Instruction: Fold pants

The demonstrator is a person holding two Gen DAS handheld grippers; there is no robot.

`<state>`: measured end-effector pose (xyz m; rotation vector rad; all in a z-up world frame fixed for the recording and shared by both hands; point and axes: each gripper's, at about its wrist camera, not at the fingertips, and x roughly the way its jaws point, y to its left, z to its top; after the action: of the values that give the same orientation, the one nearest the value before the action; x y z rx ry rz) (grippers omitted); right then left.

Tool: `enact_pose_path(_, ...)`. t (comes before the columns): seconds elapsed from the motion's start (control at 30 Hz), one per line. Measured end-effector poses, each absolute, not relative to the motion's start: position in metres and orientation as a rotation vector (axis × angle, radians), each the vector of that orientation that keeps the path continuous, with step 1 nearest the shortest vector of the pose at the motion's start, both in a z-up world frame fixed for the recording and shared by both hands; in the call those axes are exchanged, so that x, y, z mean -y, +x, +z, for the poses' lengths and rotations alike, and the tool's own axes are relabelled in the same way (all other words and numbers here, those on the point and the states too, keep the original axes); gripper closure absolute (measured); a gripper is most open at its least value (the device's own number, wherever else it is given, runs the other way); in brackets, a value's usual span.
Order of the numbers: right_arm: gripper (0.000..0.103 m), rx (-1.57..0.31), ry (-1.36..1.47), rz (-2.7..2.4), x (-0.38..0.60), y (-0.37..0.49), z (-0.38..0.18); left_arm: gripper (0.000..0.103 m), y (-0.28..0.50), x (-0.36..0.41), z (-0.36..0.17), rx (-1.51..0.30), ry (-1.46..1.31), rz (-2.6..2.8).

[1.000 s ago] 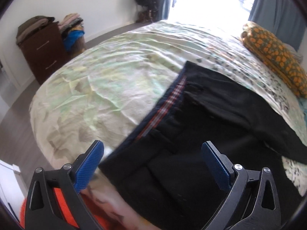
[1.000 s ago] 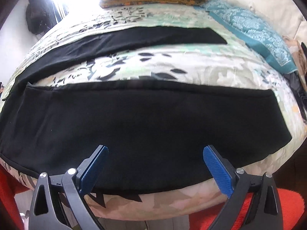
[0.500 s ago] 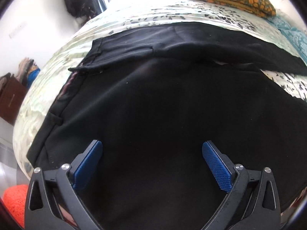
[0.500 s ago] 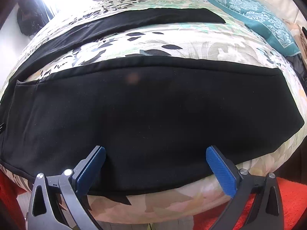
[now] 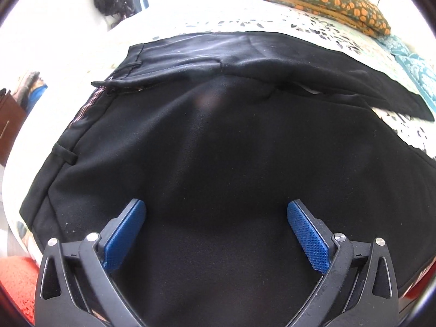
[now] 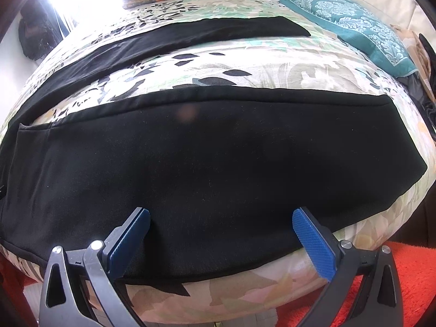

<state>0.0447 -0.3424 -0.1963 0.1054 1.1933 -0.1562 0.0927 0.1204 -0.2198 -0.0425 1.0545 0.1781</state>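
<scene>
black pants (image 5: 231,150) lying spread on floral bed cover (image 6: 272,65). my left gripper (image 5: 215,218) and right gripper (image 6: 220,223) both gaping wide, gripping nothing, now edging closer over fabric.

Each gripper was a black plastic frame with two splayed arms, cut through with long teardrop openings. The left gripper (image 5: 216,233) carried blue pads (image 5: 308,238) with a fine knurled texture on its inner faces, and silver screws (image 5: 337,236) sat at the joints. The right gripper (image 6: 220,241) had matching blue pads (image 6: 313,245) and screws (image 6: 344,244).
</scene>
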Motion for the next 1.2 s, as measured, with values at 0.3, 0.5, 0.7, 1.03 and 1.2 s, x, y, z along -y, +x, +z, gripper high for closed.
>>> enact_pose_path(0.3, 0.000, -1.037, 0.180, -0.130, 0.341, 0.039, -0.164, 0.000, 0.093, -0.121, -0.220, -1.059, -0.040, 0.177)
enact_pose_path(0.5, 0.000, -0.945, 0.206, -0.073, 0.345, 0.047, -0.131, 0.001, 0.091, -0.123, -0.183, -1.034, -0.195, 0.063)
enact_pose_path(0.7, 0.000, -0.960, 0.192, -0.101, 0.413, 0.116, -0.114, 0.001, 0.130, -0.087, -0.176, -1.026, -0.159, -0.031)
enact_pose_path(1.03, 0.000, -1.085, 0.400, -0.158, 0.579, 0.303, -0.140, 0.000, 0.141, -0.056, -0.218, -0.951, 0.010, 0.037)
enact_pose_path(1.2, 0.000, -1.161, 0.313, -0.166, 0.588, 0.392, -0.176, 0.000, 0.135, -0.054, -0.220, -0.916, 0.022, 0.047)
